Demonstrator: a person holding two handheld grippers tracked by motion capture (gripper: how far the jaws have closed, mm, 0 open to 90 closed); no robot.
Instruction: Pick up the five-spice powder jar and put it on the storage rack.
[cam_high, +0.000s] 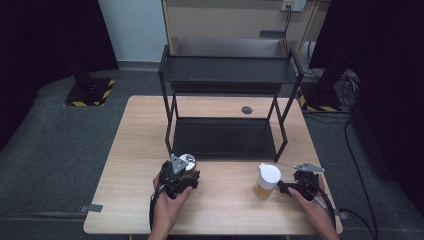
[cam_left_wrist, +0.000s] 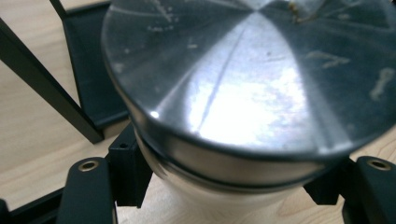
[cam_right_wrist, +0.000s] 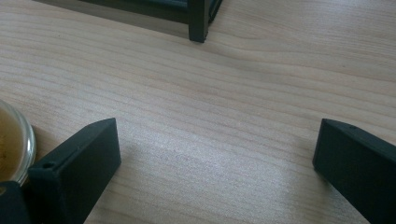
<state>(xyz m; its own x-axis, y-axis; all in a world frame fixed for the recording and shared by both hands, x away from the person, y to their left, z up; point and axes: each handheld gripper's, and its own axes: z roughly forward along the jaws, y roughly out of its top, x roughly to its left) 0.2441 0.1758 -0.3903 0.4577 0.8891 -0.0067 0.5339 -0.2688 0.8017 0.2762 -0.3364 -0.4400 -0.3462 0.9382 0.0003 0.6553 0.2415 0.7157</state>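
The left gripper (cam_high: 186, 176) is clamping a round jar with a brushed steel lid (cam_left_wrist: 243, 79), its jaws pressing on both sides of the body just below the lid, in front of the black two-tier metal rack (cam_high: 227, 75). The jar's lower part is sitting hidden behind the lid. The right gripper (cam_right_wrist: 215, 163) is gaping wide over bare wooden table (cam_right_wrist: 224, 93), gripping nothing, with a white-lidded amber jar (cam_high: 266, 181) just beside it, cut off at the right gripper view's edge.

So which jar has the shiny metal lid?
The jar with the shiny metal lid is the one clamped in the left gripper. The other jar, beside the open right gripper, has a white lid.
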